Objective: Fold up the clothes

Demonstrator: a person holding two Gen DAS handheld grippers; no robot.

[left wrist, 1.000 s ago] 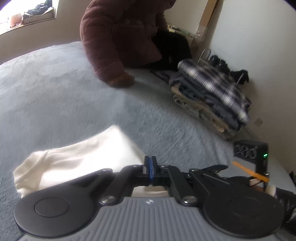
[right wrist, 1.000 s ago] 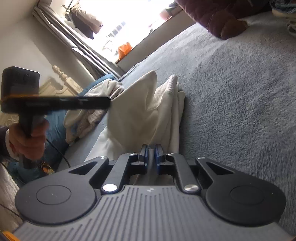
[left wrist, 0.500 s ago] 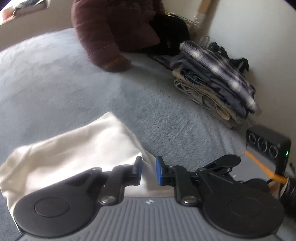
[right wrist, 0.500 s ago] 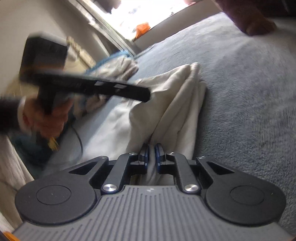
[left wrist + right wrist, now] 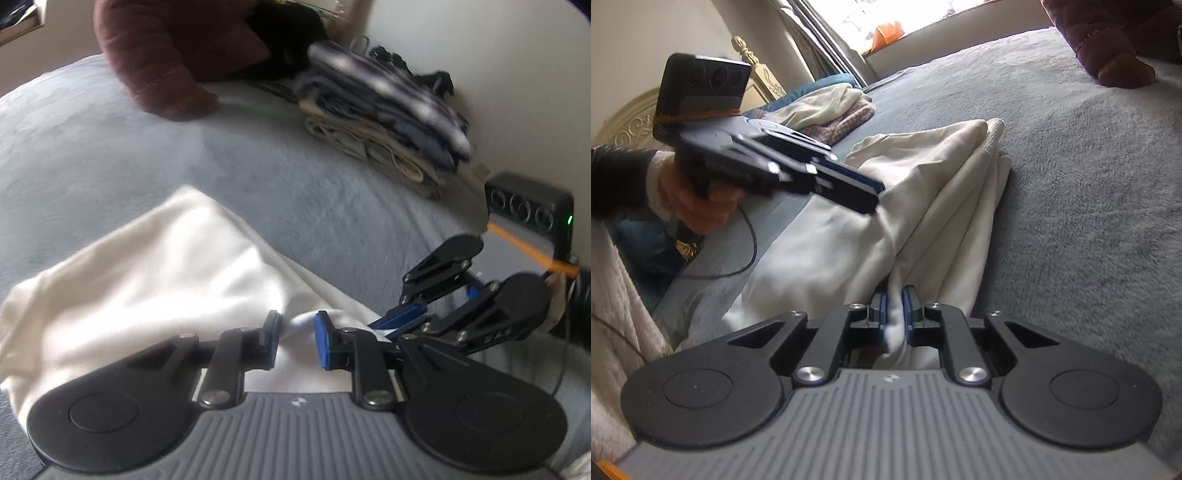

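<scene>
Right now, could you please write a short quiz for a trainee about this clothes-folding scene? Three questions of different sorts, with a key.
1. True or false: the left gripper is clamped on the cream garment.
2. Multiple choice: what does the right gripper hold between its jaws? A) a cable B) a fold of the cream garment C) nothing
3. Short answer: where is the stack of folded clothes?

Key:
1. False. Its jaws stand open over the cloth.
2. B.
3. On the grey bed cover, by the wall, near the person in the maroon jacket.
</scene>
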